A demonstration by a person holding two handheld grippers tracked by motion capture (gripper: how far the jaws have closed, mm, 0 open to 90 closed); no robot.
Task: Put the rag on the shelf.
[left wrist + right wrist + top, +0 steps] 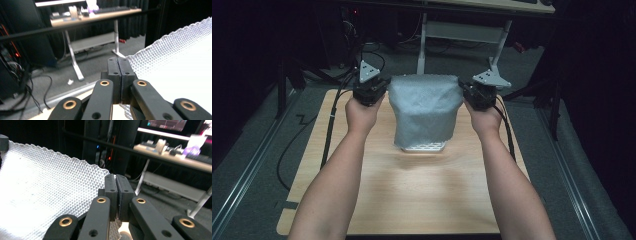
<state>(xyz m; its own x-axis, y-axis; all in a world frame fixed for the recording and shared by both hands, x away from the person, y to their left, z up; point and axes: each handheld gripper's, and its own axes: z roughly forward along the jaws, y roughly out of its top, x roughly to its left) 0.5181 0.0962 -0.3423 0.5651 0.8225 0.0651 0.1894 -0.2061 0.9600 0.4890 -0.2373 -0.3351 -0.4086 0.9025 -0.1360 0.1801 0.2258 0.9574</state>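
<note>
Currently both grippers are up over the far half of the wooden table, holding a grey textured cloth stretched between them. Left gripper is clamped on the cloth's left top corner; its own view shows the jaws pressed together with the embossed fabric edge pinched there. Right gripper is clamped on the right top corner, jaws likewise closed on the fabric.

Cloth hangs down toward the table's middle and drapes over a white perforated object; just its lower edge pokes out, so can't tell what it is.

Surface: light wood-grain top with rounded corners, near edge cut off by the frame. Room: dark, grey carpet floor, metal rails along both table sides, cables trailing off the left edge. A desk with white legs stands beyond the far edge; items on it are too blurred to identify.
</note>
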